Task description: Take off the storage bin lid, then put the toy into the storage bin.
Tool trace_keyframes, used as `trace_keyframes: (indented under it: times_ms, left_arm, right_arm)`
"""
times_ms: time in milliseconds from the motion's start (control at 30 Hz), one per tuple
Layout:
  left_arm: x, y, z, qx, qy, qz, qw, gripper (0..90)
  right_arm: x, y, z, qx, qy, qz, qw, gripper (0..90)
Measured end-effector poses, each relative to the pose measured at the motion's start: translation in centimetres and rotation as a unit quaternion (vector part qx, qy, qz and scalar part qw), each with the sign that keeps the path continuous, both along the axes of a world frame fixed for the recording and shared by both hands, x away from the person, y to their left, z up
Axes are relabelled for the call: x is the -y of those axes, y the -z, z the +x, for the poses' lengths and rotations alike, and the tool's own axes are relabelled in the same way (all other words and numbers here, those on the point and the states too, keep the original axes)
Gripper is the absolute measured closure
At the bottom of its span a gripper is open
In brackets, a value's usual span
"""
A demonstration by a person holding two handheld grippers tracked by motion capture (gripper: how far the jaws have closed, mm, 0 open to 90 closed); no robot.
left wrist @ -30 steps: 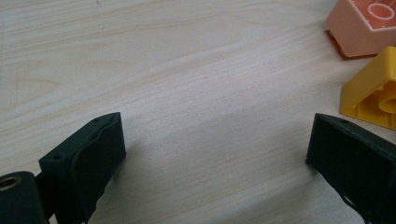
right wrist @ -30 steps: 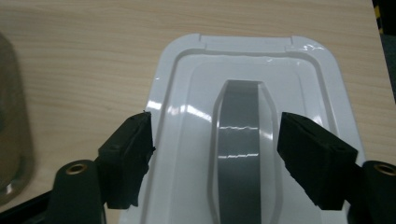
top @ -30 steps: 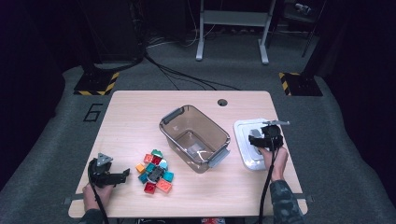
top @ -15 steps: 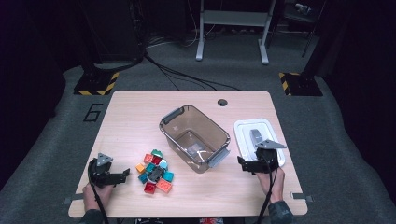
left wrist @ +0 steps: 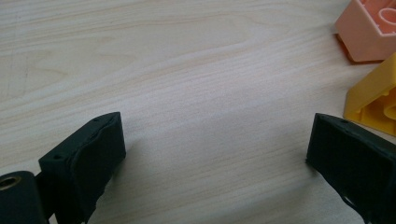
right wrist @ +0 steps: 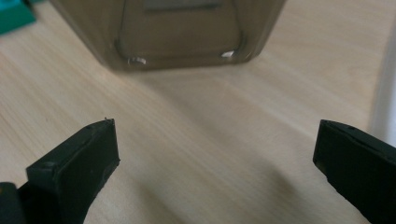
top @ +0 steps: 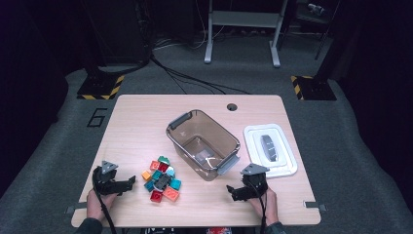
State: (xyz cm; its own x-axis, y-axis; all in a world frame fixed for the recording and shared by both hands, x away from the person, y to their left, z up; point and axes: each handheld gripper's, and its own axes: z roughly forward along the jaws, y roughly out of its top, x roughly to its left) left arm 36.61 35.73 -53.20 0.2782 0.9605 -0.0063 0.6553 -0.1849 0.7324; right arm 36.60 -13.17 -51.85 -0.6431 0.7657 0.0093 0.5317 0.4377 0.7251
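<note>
Blocks [top: 161, 179] lie heaped on the tabletop [top: 146, 126] between my claws, just beside my left claw [top: 127, 184] and farther from my right claw [top: 235, 191], both wide open and empty.

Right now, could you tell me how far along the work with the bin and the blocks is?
Done: the white lid lies flat on the table beside the open brown bin. In hand: nothing; the right claw, jaws just opened and holding nothing, sits near the bin, and the left claw waits open by the blocks. Left: every block still lies outside the bin.
</note>
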Motion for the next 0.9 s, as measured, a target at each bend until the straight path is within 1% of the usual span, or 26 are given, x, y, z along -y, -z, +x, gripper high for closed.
trace_keyframes:
  times_ms: [33,67,100,133,167,200,233,267,300,333,400,433,467,500,533,567,600,633,667,700,733,767,800,900]
  left_arm:
    - [0.0,0.0,0.0,0.0,0.001,0.0,1.0,4.0]
    - [0.0,0.0,0.0,-0.002,0.003,0.001,1.0,4.0]
    - [-0.1,-0.1,0.0,-0.004,0.006,0.002,1.0,4.0]
    - [-0.1,0.0,0.0,-0.002,0.007,0.002,1.0,4.0]
    - [-0.1,-0.1,0.0,-0.005,0.008,0.003,0.9999,4.0]
    - [-0.1,-0.2,0.0,-0.007,0.007,0.006,0.9999,3.9]
    - [-0.1,-0.3,0.0,-0.01,0.007,0.01,0.9999,3.9]
    - [0.0,-0.4,0.0,-0.017,0.01,0.01,0.9998,3.5]
    - [0.0,-0.5,0.0,-0.019,0.012,0.009,0.9997,2.9]
    - [0.1,-0.7,-0.2,-0.011,0.011,0.009,0.9998,2.8]
    - [0.3,-1.1,-0.5,-0.006,0.014,0.004,0.9999,3.3]
    - [0.4,-1.3,-0.7,0.001,0.013,0.007,0.9999,4.0]
    - [0.6,-1.7,-0.9,0.002,0.014,0.011,0.9998,4.8]
    - [0.8,-2.1,-1.1,0.003,0.018,0.012,0.9998,5.0]
    - [0.9,-2.4,-1.3,0.007,0.02,0.009,0.9997,5.2]
    - [1.1,-2.7,-1.5,0.006,0.026,0.011,0.9996,5.3]
    - [1.2,-3.0,-1.7,0.008,0.031,0.013,0.9994,5.4]
    - [1.3,-3.2,-1.8,0.008,0.032,0.011,0.9994,5.4]
    - [1.5,-3.4,-1.9,0.011,0.033,0.005,0.9994,5.4]
    - [1.5,-3.7,-2.0,0.008,0.037,0.004,0.9993,5.3]
    - [1.7,-3.8,-2.2,0.016,0.035,0.0,0.9993,5.2]
    - [1.8,-4.1,-2.4,0.015,0.042,-0.003,0.999,5.1]
    - [2.1,-4.2,-2.5,0.018,0.045,-0.007,0.9988,4.7]
    - [2.7,-4.4,-3.0,0.025,0.056,-0.008,0.9981,4.0]
  right_arm:
    - [-0.2,0.3,0.0,-0.001,-0.004,-0.008,1.0,0.0]
    - [-0.2,0.6,0.1,-0.005,-0.001,-0.014,0.9999,0.0]
    - [-0.3,0.9,0.1,-0.018,0.0,-0.016,0.9997,0.0]
    - [-0.1,1.0,0.2,-0.008,-0.009,-0.019,0.9997,0.0]
    - [0.0,1.0,0.1,-0.011,-0.01,-0.017,0.9998,0.0]
    - [0.2,1.1,0.1,-0.007,-0.013,-0.016,0.9998,0.0]
    - [0.1,1.1,0.0,-0.005,-0.01,-0.011,0.9999,0.0]
    - [0.1,1.1,0.0,-0.004,-0.011,-0.012,0.9999,0.0]
    - [0.2,1.1,0.0,-0.003,-0.011,-0.012,0.9999,0.0]
    - [0.1,1.2,0.0,-0.004,-0.011,-0.011,0.9999,0.0]
    - [0.2,1.2,0.1,-0.002,-0.016,-0.013,0.9998,0.0]
    - [0.2,1.2,0.1,-0.003,-0.016,-0.012,0.9998,0.0]
    - [0.2,1.1,0.2,-0.003,-0.018,-0.013,0.9998,0.0]
    - [0.2,1.1,0.3,-0.002,-0.017,-0.013,0.9998,0.0]
    - [0.2,1.1,0.4,-0.008,-0.011,-0.011,0.9999,0.0]
    - [0.3,1.1,0.5,-0.002,-0.014,-0.014,0.9998,0.0]
    - [0.3,1.1,0.6,-0.006,-0.013,-0.012,0.9998,0.0]
    - [0.3,1.1,0.6,-0.002,-0.016,-0.014,0.9998,0.0]
    - [0.3,1.1,0.5,-0.002,-0.012,-0.014,0.9998,0.0]
    - [0.3,1.1,0.5,-0.002,-0.011,-0.013,0.9998,0.0]
    - [0.3,1.1,0.5,-0.001,-0.01,-0.015,0.9998,0.0]
    - [0.3,1.2,0.5,-0.003,-0.01,-0.011,0.9999,0.0]
    - [0.3,1.2,0.5,-0.003,-0.01,-0.011,0.9999,0.0]
    - [0.3,1.2,0.5,-0.002,-0.011,-0.011,0.9999,0.0]
